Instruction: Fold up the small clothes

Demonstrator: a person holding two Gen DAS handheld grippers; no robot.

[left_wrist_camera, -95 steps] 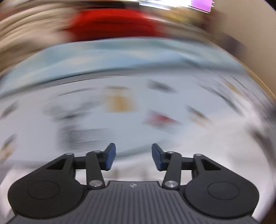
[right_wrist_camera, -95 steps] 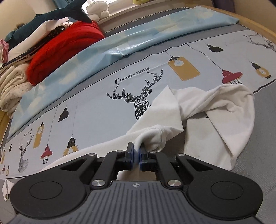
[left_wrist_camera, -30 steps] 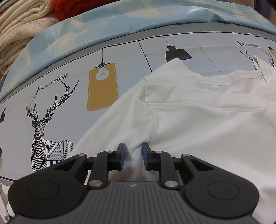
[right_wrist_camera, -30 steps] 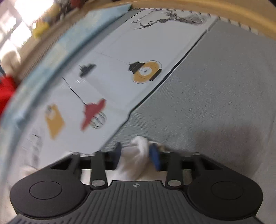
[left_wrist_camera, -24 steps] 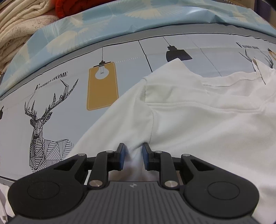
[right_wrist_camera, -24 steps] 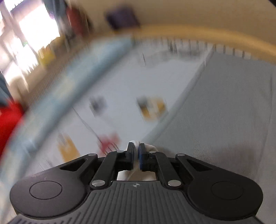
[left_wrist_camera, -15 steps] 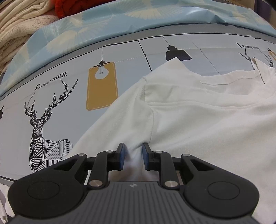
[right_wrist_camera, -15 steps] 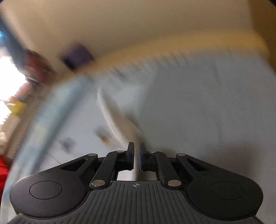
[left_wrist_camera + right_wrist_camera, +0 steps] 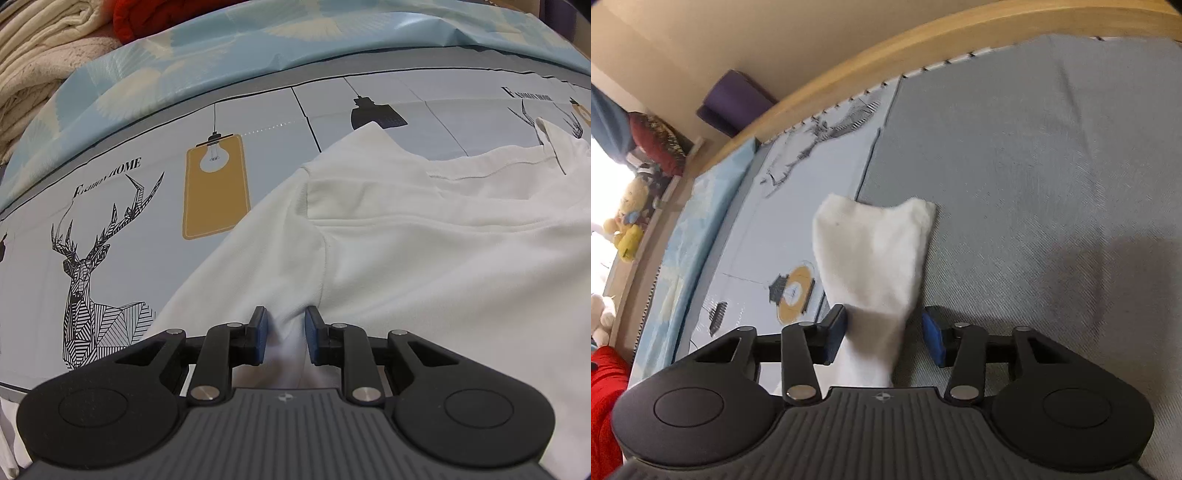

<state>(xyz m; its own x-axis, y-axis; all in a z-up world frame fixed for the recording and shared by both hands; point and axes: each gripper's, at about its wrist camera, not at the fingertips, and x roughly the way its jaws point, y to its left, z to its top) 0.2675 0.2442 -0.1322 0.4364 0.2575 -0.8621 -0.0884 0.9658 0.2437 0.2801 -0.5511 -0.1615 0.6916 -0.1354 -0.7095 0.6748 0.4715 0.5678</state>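
Left gripper (image 9: 283, 334) angles steeply down, pinching a fold of white shirt (image 9: 424, 229); right gripper (image 9: 884, 334), tilted downward, is opening around the sleeve (image 9: 875, 258).

Printed lettering on the bedsheet (image 9: 122, 229); two spots.
Left wrist view: black serif caption (image 9: 107, 176) above the line-drawn deer head (image 9: 88, 266), left side; last word reads "HOME", first word begins with a large "F", remaining letters too small to make out. Same caption repeats at far right (image 9: 532, 95), beside the white garment (image 9: 424, 258); only the leading "F" is legible. Right wrist view: no readable text.
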